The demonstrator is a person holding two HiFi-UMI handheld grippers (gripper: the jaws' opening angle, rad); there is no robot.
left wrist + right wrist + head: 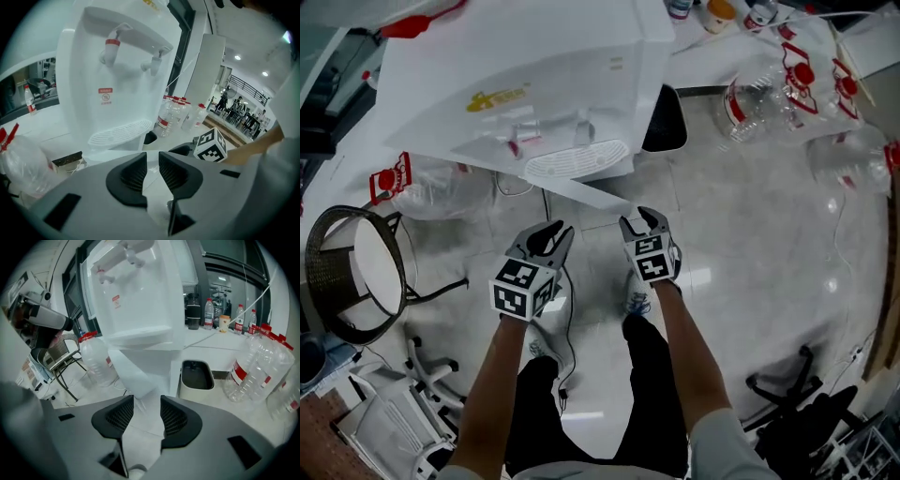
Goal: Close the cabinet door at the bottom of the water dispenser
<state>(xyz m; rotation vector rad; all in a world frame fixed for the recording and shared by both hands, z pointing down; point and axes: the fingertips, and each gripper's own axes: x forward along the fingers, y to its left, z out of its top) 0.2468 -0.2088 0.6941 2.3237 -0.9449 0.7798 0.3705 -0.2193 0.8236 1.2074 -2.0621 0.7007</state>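
Here, at the left edge of the head view, a wicker chair [356, 272] is standing on the floor [750, 244]. The white dispenser [525, 75] is filling the upper left and centre of the frame. Its bottom door [591, 197] is hanging open, angling out from the base toward the middle of the frame.

Just below it, the left hand-held gripper [553, 232] is pointing at the dispenser. In its own view its jaws are standing apart with nothing between them. Right of it, the right hand-held gripper [642, 223] is hovering near the door's free edge. Its jaws are also standing apart and empty, and in its own view the door [133, 373] is lying ahead of them.

A bin [666, 122] is sitting beside the dispenser, and clear bottles [769, 94] are lying at the upper right.
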